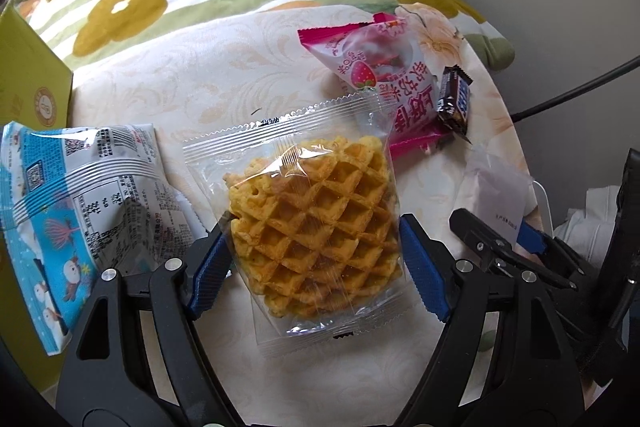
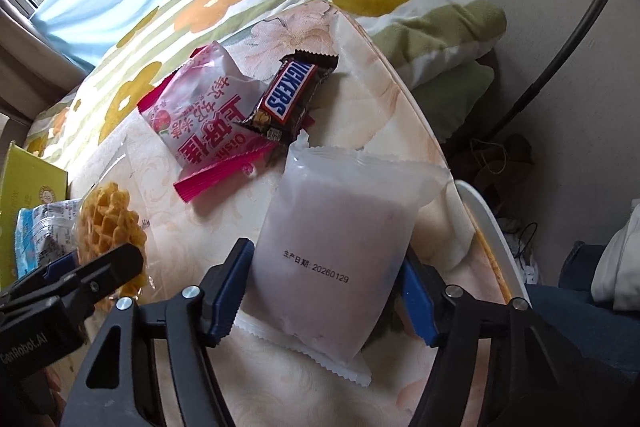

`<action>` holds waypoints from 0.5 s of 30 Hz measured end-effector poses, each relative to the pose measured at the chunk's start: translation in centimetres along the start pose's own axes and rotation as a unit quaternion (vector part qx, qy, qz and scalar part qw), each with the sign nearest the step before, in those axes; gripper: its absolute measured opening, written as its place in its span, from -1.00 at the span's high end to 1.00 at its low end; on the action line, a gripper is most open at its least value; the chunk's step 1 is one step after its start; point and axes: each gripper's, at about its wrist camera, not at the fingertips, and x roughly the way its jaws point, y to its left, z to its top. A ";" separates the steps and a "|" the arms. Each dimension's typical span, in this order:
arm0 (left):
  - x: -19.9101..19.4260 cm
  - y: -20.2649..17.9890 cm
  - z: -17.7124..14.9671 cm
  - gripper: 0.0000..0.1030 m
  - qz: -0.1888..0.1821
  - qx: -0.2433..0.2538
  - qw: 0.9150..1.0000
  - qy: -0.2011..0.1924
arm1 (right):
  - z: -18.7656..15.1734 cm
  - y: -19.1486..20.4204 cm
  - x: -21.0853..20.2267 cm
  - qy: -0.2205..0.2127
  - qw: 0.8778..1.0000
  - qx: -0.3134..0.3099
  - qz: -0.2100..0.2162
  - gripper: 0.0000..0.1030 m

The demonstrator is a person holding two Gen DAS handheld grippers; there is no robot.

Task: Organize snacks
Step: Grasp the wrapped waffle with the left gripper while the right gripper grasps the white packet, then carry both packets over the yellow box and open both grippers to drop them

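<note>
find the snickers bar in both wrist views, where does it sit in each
Left wrist: the Snickers bar is at upper right, lying against the right edge of the pink strawberry packet.
Right wrist: it is at upper centre, resting on the same pink packet.
Shared landmark: the pink packet, beside the waffle pack.

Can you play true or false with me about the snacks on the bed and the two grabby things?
1. The left hand-held gripper has its fingers on either side of the waffle packet. True.
2. The Snickers bar lies in the yellow box. False: it lies partly on the pink strawberry packet.
3. The right hand-held gripper straddles a frosted white packet printed with a date. True.
4. The blue snowman packet is on top of the waffle packet. False: it lies beside it, near the box.
5. The waffle packet is torn open. False: both its ends look sealed.
</note>
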 end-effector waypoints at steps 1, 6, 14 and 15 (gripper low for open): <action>-0.4 -0.1 -0.1 -0.49 -0.001 0.000 1.000 -0.004 | -0.2 -0.1 -0.3 0.000 1.000 -0.001 0.003 -0.25; -2.3 -1.1 -0.3 -0.49 -0.006 0.002 1.000 -0.025 | -0.7 -0.1 -2.4 -0.018 1.000 -0.019 0.014 -0.24; -9.4 -1.1 0.9 -0.50 -0.012 -0.022 0.995 -0.100 | 0.9 1.8 -7.4 -0.052 0.992 -0.108 0.047 -0.24; -10.7 -0.7 1.1 -0.50 -0.012 -0.028 0.993 -0.111 | 1.3 2.3 -7.9 -0.055 0.990 -0.118 0.054 -0.24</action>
